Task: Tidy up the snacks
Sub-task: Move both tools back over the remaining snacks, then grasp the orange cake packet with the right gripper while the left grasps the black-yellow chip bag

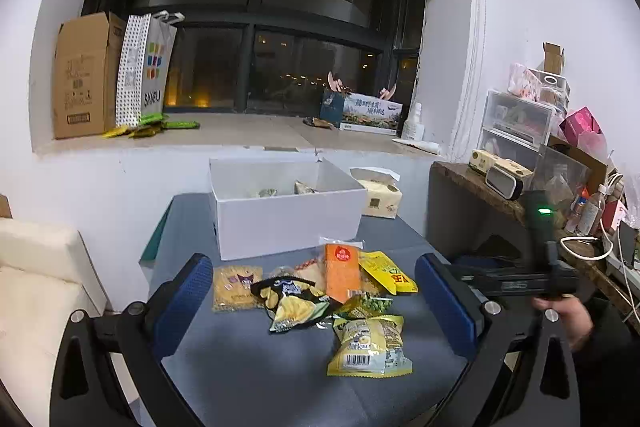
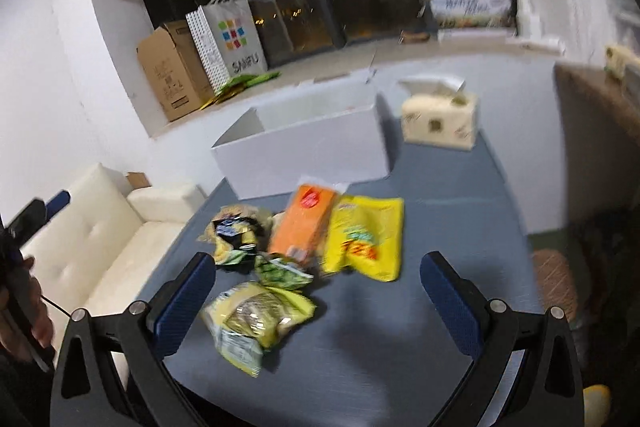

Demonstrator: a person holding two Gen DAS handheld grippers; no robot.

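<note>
Hovered over crinkly snack packets point(image 1: 320, 291) heaped before an open white cardboard box point(image 1: 288, 223) on the grey bench point(image 1: 248, 367). Left gripper point(image 1: 314, 291) and right gripper point(image 2: 318, 291) fingers spread wide, empty. Beige tissue pack point(image 2: 440, 123) beside the box.

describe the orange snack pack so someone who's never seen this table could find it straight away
Start at the white box at the back of the grey-blue table; a pile of snack packets lies just in front of it. The orange snack pack sits in that pile nearest the box, beside a yellow packet. It is the only flat, plain orange rectangle, with a small red round label at its top.
</note>
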